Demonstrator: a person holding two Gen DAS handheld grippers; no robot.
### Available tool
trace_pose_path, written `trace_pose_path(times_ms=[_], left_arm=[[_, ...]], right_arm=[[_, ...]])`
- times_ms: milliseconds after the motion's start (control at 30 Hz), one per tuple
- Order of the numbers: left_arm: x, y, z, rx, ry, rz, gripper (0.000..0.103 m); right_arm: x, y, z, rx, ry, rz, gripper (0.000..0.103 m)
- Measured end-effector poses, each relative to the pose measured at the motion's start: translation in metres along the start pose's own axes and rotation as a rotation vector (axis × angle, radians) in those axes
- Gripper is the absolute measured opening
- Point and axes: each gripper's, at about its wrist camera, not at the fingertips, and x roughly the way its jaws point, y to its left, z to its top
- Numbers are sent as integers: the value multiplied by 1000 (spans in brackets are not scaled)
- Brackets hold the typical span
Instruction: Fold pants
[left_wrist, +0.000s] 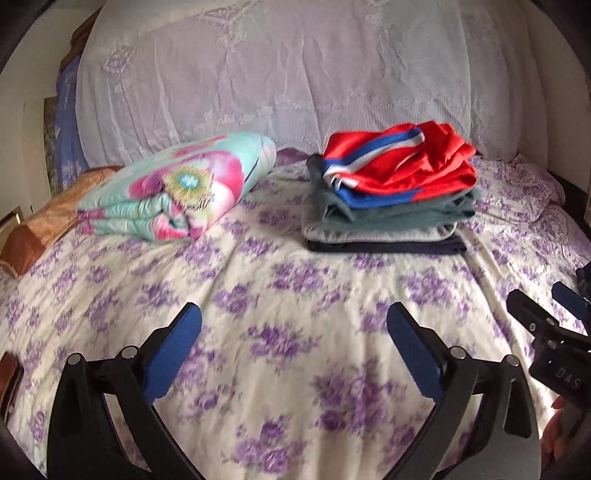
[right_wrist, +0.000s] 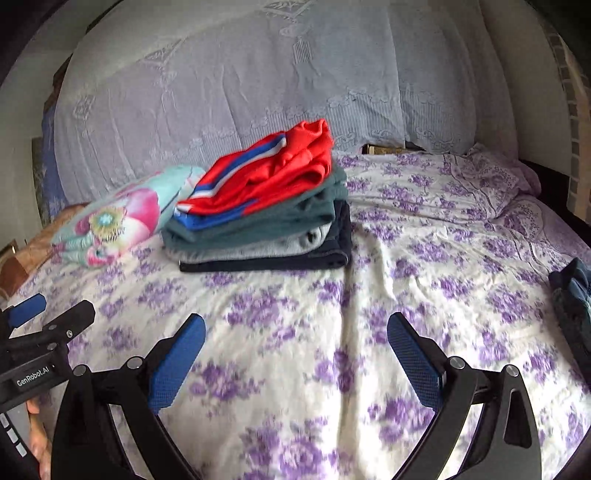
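A stack of folded clothes (left_wrist: 391, 206) sits at the back of the bed, with red pants (left_wrist: 406, 166) with blue and white stripes on top; it also shows in the right wrist view (right_wrist: 266, 221). A dark unfolded garment (right_wrist: 572, 306) lies at the bed's right edge. My left gripper (left_wrist: 293, 325) is open and empty above the floral sheet. My right gripper (right_wrist: 295, 336) is open and empty too, and shows at the right edge of the left wrist view (left_wrist: 546, 314).
A folded flowery quilt (left_wrist: 177, 184) lies left of the stack. A lace-covered headboard (left_wrist: 277, 74) rises behind. A pillow (right_wrist: 491, 181) lies at back right. A brown cushion (left_wrist: 40, 225) sits at the left edge. The purple-flowered sheet (left_wrist: 295, 369) covers the bed.
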Motion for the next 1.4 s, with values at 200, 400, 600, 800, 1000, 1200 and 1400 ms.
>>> trace_pose_path(times_ms=[200,400,600,800,1000,1200,1400], left_arm=[[-19,8,-23,11,-7,18,98],[-39,6,-38,40,-10,21,98],[-56,4,-32,30,-53,28,98],[-38,-11,3,96,-15,15,98],[25,-15,-42,94,223,21,98],[31,-8,-54,122,324,63,98],[50,14,-59,-37,413,-71,99]], right_arm=[[-24,5,-18,-8,1,7,99],[-46,13,-30,-44,13,-18,99],[-62,6,-31,-28,-40,-87,99],[-39,-10,-31,11,70,-102,99],[-2,-25,-41,78,243,-80,99],[27,0,-56,-31,397,-53,99],[34,-7,-58,6,423,3,100]])
